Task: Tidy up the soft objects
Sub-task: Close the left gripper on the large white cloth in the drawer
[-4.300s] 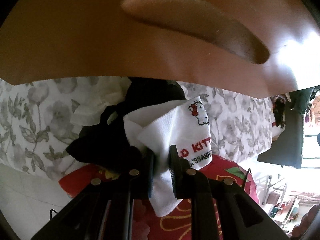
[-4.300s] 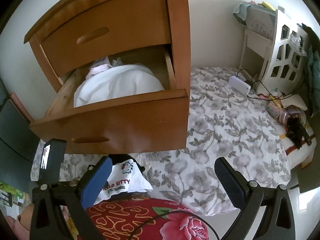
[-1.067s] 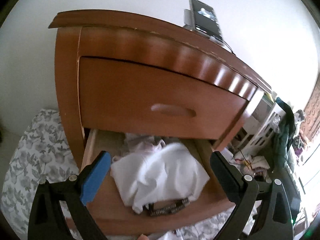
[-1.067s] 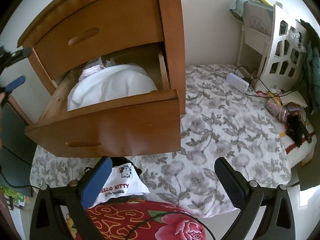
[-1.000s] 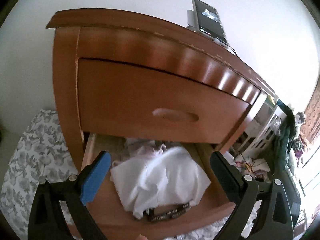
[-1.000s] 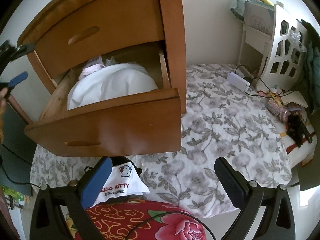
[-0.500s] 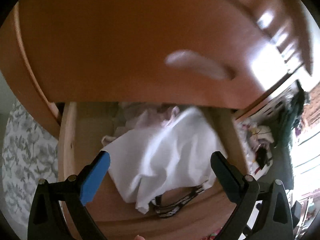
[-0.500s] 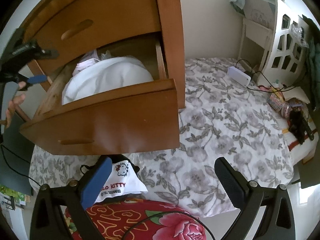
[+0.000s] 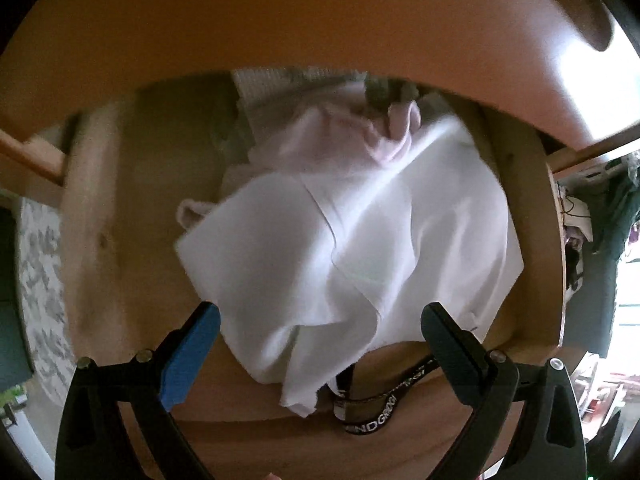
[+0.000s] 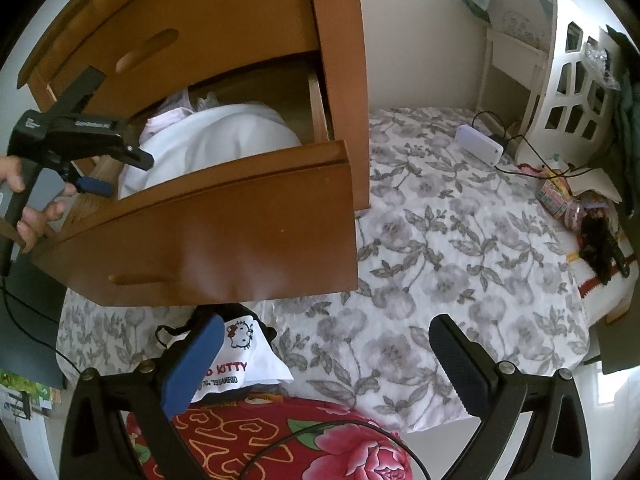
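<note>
One open drawer [image 9: 100,240] | white cloth [image 9: 352,248], pink garment [image 9: 336,136], black strap [image 9: 376,412] inside

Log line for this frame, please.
left gripper: open, over white garment in open drawer | right gripper: open, idle | Hello Kitty cloth: on bed

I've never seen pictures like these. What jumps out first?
The pulled-out wooden drawer under the nightstand's closed top drawer, heaped with white cloth that the left gripper hangs over, jaws wide apart. Beneath the drawer, on the floral bedspread, a Hello Kitty cloth lies by the right gripper, also open.
</note>
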A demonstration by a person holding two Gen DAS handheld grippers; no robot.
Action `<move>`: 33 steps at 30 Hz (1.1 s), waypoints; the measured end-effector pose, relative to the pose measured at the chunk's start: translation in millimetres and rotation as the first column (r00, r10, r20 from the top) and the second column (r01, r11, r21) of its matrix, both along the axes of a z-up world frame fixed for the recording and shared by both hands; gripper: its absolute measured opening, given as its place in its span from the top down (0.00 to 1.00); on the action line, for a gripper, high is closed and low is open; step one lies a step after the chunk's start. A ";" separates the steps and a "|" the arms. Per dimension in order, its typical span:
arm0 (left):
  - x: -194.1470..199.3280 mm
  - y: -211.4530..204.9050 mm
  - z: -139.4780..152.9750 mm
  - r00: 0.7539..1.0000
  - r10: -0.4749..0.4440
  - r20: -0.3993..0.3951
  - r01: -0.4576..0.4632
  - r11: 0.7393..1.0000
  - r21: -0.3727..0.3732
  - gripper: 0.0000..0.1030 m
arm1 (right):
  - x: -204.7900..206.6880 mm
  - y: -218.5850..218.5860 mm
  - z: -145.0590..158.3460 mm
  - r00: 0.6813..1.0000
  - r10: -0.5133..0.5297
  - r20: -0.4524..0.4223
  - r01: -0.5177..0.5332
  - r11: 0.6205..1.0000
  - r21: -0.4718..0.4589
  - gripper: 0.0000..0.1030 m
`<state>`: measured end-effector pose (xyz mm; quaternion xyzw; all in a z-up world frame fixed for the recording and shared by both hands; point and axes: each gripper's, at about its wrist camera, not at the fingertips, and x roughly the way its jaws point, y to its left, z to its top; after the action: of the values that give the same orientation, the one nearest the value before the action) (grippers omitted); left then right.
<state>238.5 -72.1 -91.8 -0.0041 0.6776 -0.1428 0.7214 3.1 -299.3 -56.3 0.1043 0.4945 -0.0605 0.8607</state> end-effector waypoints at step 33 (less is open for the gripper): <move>14.4 -52.2 -1.7 0.994 -0.108 -0.007 0.108 0.994 0.026 0.86 | -1.2 -0.8 2.6 1.000 -0.006 0.008 0.006 1.000 0.006 0.00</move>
<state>253.0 -124.3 -93.4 0.0415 0.6807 -0.1727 0.7107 1.9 -300.2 -53.6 0.1085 0.4909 -0.0612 0.8623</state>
